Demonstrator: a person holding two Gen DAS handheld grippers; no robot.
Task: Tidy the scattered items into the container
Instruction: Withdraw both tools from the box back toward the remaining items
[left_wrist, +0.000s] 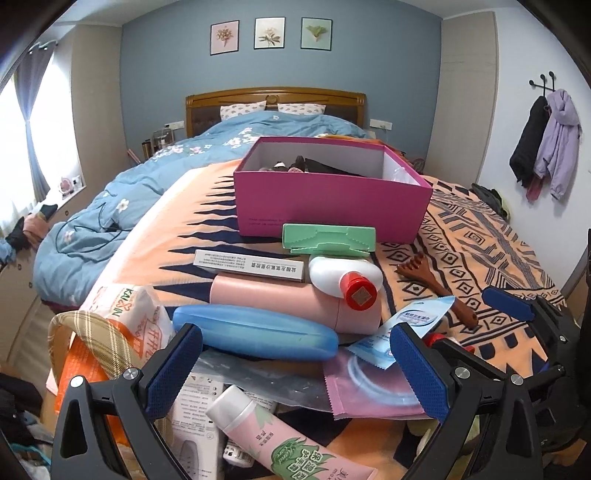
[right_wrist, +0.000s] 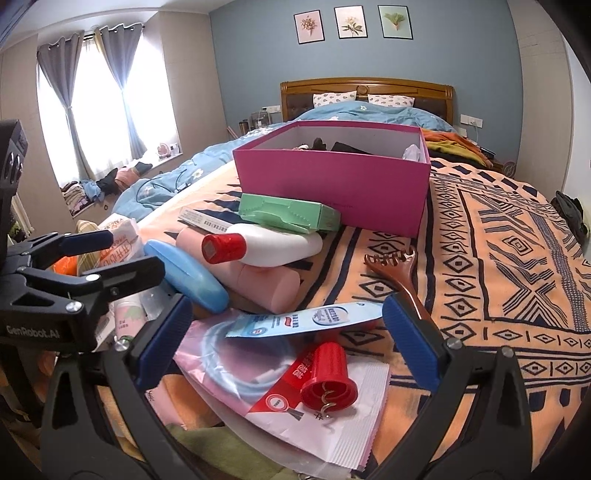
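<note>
In the left wrist view, the left gripper (left_wrist: 295, 369) hangs over the near pile with its jaws spread wide and nothing between them. Just beyond its fingertips lies the blue case (left_wrist: 255, 332), and its long axis goes across the view, from one finger to the other. I judge that the gripper should turn or come from above, so that the pads close on the narrow width of the case and not along its length. Behind the case lie the pink case (left_wrist: 280, 299) and the white bottle (left_wrist: 343, 277) with a red cap, which rests on top of the pink case. Farther away, the green box (left_wrist: 328, 238) touches the front wall of the pink box (left_wrist: 332, 203), the open container where some dark items already lie. A pink tube (left_wrist: 280, 435) lies below the gripper, nearer to the camera.

In the right wrist view, the right gripper (right_wrist: 288, 339) is also released and empty. Between its fingers lie the red cap (right_wrist: 327, 376) and, a little beyond it, the flat blue-white sachet (right_wrist: 306, 321). The wooden massager (right_wrist: 395, 273) lies just beside the right finger, with its handle toward the gripper. The left gripper shows at the left edge, over the blue case, so I think the left one is nearer to this case. The stacked bottle and green box stand in the direct way to the container, so a lifted item probably must pass over them.
</note>
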